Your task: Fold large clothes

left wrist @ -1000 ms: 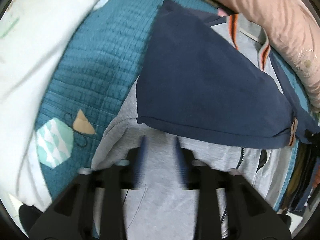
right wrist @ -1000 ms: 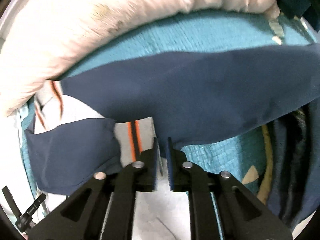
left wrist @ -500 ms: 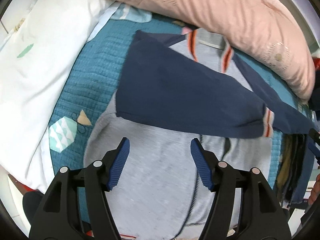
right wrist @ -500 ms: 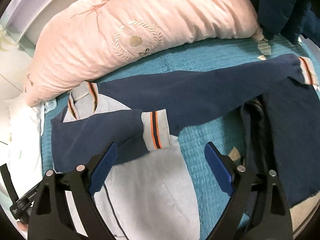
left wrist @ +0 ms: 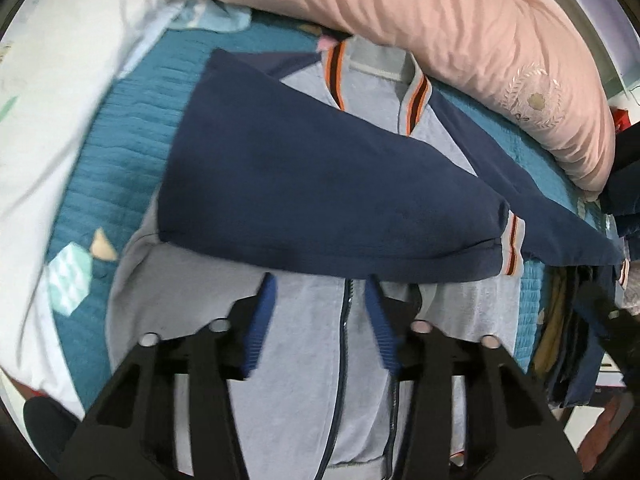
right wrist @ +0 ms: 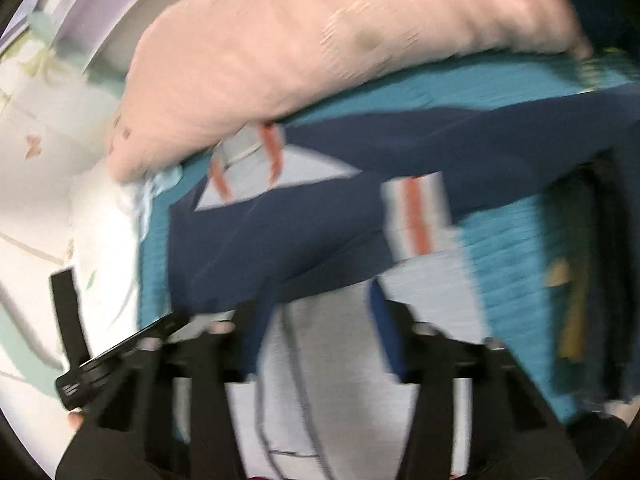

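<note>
A jacket with a grey zipped body [left wrist: 304, 360] and navy sleeves lies flat on a teal quilt [left wrist: 120, 140]. One navy sleeve [left wrist: 320, 184] is folded across the chest, and its striped cuff [left wrist: 512, 240] reaches the far side. The other sleeve [left wrist: 540, 216] stretches out to the right. My left gripper [left wrist: 320, 284] hovers over the zipper, jaws closing with nothing between them. In the blurred right wrist view, my right gripper [right wrist: 320, 292] hangs above the grey body [right wrist: 352, 380] below the folded sleeve [right wrist: 280, 232] and cuff [right wrist: 416, 216], its jaws also closing on nothing.
A long pink pillow [left wrist: 440, 20] lies along the far edge against the jacket's collar. White bedding [left wrist: 52, 100] covers the left side. Dark clothes [left wrist: 580, 340] are piled at the right edge of the quilt. A black part of the other hand-held device [right wrist: 120, 356] shows lower left.
Both grippers rose and drew back from the jacket. The right one, shut beside the cuff a second ago, opened wide and has narrowed again. The left one widened, then narrowed.
</note>
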Tool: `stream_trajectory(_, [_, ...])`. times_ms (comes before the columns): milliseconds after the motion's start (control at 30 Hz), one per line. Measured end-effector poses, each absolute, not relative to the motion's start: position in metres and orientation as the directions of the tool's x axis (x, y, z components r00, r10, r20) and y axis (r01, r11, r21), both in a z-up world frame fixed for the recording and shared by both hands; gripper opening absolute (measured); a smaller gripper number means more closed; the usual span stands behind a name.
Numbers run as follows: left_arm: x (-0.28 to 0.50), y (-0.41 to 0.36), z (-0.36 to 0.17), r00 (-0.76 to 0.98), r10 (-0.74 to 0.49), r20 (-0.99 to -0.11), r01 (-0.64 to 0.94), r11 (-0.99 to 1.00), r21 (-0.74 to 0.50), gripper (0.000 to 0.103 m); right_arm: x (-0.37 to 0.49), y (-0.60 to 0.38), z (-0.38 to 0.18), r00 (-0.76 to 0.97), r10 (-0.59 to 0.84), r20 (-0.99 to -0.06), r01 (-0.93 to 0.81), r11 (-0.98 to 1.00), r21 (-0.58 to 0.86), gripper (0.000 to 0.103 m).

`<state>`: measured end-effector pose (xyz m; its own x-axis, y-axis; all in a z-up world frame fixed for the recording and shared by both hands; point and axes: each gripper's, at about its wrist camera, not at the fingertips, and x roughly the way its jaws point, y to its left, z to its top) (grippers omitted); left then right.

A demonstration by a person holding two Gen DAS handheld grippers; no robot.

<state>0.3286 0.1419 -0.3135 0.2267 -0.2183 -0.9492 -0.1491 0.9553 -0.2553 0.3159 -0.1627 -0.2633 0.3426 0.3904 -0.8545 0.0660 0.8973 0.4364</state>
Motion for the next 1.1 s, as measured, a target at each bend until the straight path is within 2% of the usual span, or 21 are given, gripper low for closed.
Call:
stream_trajectory(33, [0.333,0.142,-0.318,0.215,-0.229,-0.949,-0.148,0.953,-0.263,0.020,0.320,-0.153,-0.268,0.327,0.401,-0.856,0.063,0.895,0.443,0.022])
stream_trajectory(67, [0.338,0.142,-0.324,0.199,-0.244,-0.949,-0.143,0.951,-0.274,0.011,0.328,-0.139,-0.276,0.311,0.408,-0.858,0.056,0.894,0.445,0.016])
stream_trajectory(100, [0.343,0.141,-0.329,0.190,-0.261,-0.947,-0.140,0.947,-0.289,0.008,0.335,-0.126,-0.284,0.296,0.413,-0.861,0.051,0.894,0.446,0.014])
stream_trajectory(167, [0.351,0.141,-0.336,0.187,-0.290,-0.938,-0.132,0.939,-0.317,0.007,0.347,-0.104,-0.301,0.253,0.440,-0.862,0.050,0.884,0.465,0.003])
stream_trajectory(300, [0.366,0.136,-0.351,0.168,-0.342,-0.925,-0.115,0.925,-0.363,0.006,0.369,-0.066,-0.335,0.197,0.474,-0.858,0.060,0.868,0.494,0.001])
stream_trajectory(400, [0.374,0.135,-0.366,0.142,-0.322,-0.936,-0.117,0.934,-0.339,0.005,0.379,-0.048,-0.359,0.150,0.484,-0.862,0.073,0.864,0.498,0.001])
stream_trajectory(500, [0.375,0.142,-0.382,0.103,-0.243,-0.964,-0.114,0.960,-0.254,0.000,0.384,-0.049,-0.373,0.136,0.421,-0.897,0.070,0.899,0.432,0.000])
stream_trajectory(600, [0.371,0.163,-0.383,0.108,-0.232,-0.967,-0.097,0.965,-0.242,0.000,0.383,-0.086,-0.382,0.142,0.358,-0.923,0.117,0.920,0.375,0.000])
stream_trajectory(700, [0.368,0.191,-0.380,0.132,-0.098,-0.986,-0.111,0.987,-0.113,0.000,0.381,-0.136,-0.386,0.173,0.280,-0.944,0.187,0.932,0.310,0.000])
stream_trajectory(733, [0.368,0.202,-0.381,0.133,-0.077,-0.988,-0.120,0.988,-0.093,0.000,0.381,-0.155,-0.387,0.184,0.293,-0.938,0.213,0.920,0.329,0.000])
stream_trajectory(833, [0.368,0.234,-0.385,0.116,-0.157,-0.981,-0.179,0.968,-0.176,0.000,0.382,-0.185,-0.390,0.185,0.302,-0.935,0.275,0.898,0.344,0.000])
stream_trajectory(900, [0.369,0.240,-0.374,0.140,-0.124,-0.982,-0.193,0.970,-0.150,0.000,0.383,-0.182,-0.382,0.196,0.297,-0.935,0.284,0.895,0.344,0.000])
stream_trajectory(1100, [0.396,0.219,-0.342,0.220,-0.186,-0.958,-0.141,0.965,-0.220,0.000,0.402,-0.130,-0.345,0.254,0.388,-0.886,0.154,0.888,0.433,0.000])
